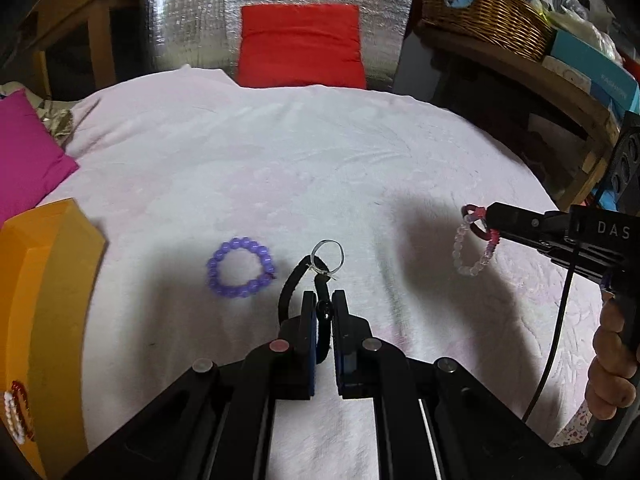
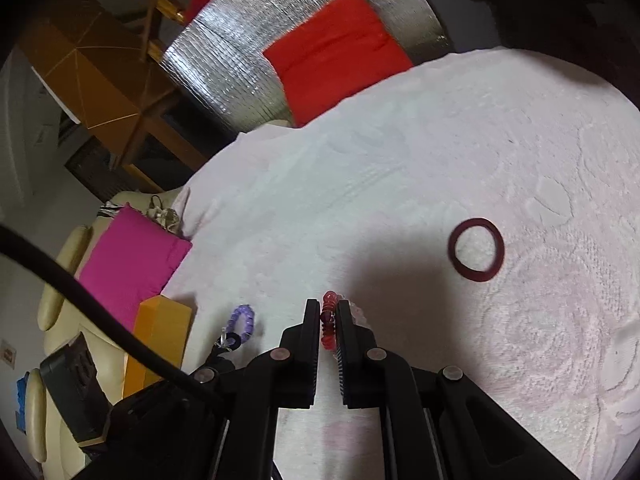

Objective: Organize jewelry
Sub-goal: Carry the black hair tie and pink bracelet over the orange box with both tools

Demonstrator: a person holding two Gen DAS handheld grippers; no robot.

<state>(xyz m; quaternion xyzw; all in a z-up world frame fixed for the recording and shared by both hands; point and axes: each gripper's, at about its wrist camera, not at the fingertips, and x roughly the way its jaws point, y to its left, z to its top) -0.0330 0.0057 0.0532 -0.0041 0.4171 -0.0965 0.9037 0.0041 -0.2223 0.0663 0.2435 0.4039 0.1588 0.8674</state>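
We work over a white textured cloth [image 1: 360, 152] that runs well ahead of both claws, with broad bare cloth beyond our left gripper [image 1: 323, 304] up to a red cushion [image 1: 302, 46] at the far edge. A magenta cushion [image 1: 28, 156] sits at the cloth's far-left border. To the right of our right gripper [image 2: 329, 312] the cloth stays open apart from a dark red ring bangle [image 2: 476, 250] lying flat, ahead and to the right of its tips.

An orange box [image 1: 48, 280] stands at the left of the left claw, on the cloth's near-left edge. At its near corner lie a red and a white beaded piece [image 1: 16, 412]; whether they rest inside or on top we cannot tell.

Our left claw is closed on a black cord [image 1: 292, 284], which loops ahead of the tips and carries a clear ring [image 1: 328, 254] tied at its far end. A purple bead bracelet [image 1: 240, 268] lies flat just left of and ahead of these tips, apart from the cord.

Our right claw is clamped on a red bead bracelet [image 2: 328, 320], held off the cloth, and a pale pink bead bracelet [image 1: 474, 250] dangles from the same grip. The hand [image 1: 612, 364] wraps the handle, the tool reaching in level from the right.
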